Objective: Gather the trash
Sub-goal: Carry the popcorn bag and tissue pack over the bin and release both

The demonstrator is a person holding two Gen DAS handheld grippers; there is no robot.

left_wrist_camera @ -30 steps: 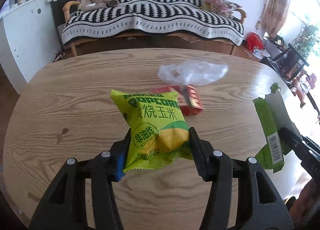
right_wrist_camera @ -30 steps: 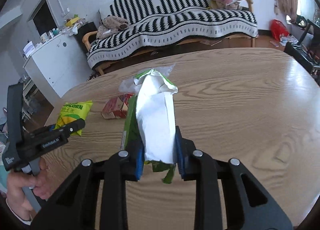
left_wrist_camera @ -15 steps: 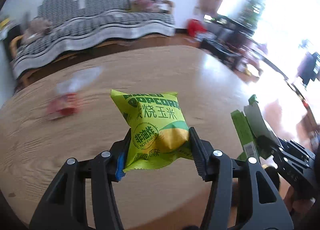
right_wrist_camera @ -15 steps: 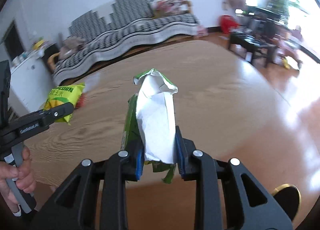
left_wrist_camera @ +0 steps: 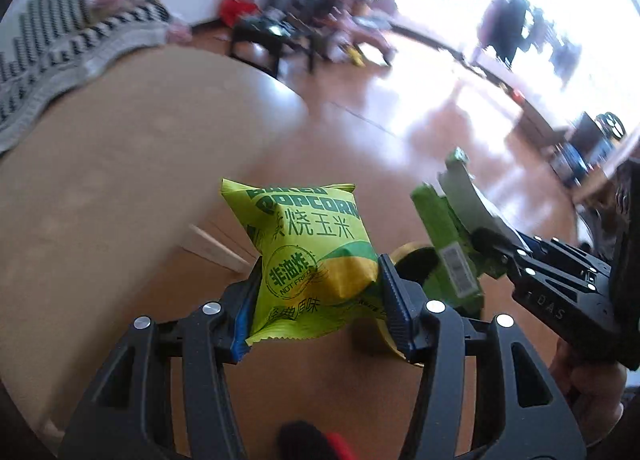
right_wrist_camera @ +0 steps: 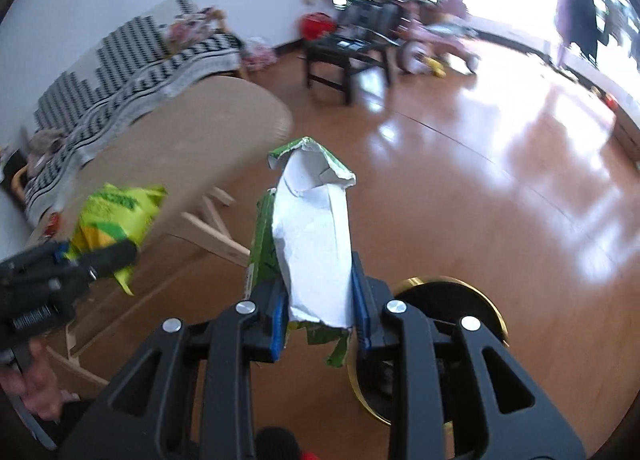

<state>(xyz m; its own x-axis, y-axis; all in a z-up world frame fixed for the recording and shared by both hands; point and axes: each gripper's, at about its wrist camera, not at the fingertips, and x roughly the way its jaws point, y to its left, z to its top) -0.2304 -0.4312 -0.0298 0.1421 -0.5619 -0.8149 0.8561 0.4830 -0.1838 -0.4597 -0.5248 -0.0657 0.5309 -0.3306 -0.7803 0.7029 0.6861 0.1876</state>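
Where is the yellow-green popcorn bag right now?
The yellow-green popcorn bag is clamped in the left hand-held gripper, off the round wooden table and above the floor, left of the torn green-and-white carton near a gold-rimmed black bin.

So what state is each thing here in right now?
popcorn bag: sealed, puffy, clamped in the left gripper, off the table.
green carton: torn open, flattened, clamped in the right gripper.
gold-rimmed bin: on the floor below both grippers, open.

Yellow-green popcorn bag (left_wrist_camera: 310, 260), puffed, print upright, clamped at lower half in left gripper (left_wrist_camera: 318, 302). Torn green carton (right_wrist_camera: 310, 244), white inside facing camera, upright, pinched in right gripper (right_wrist_camera: 320, 306). Both above brown floor.
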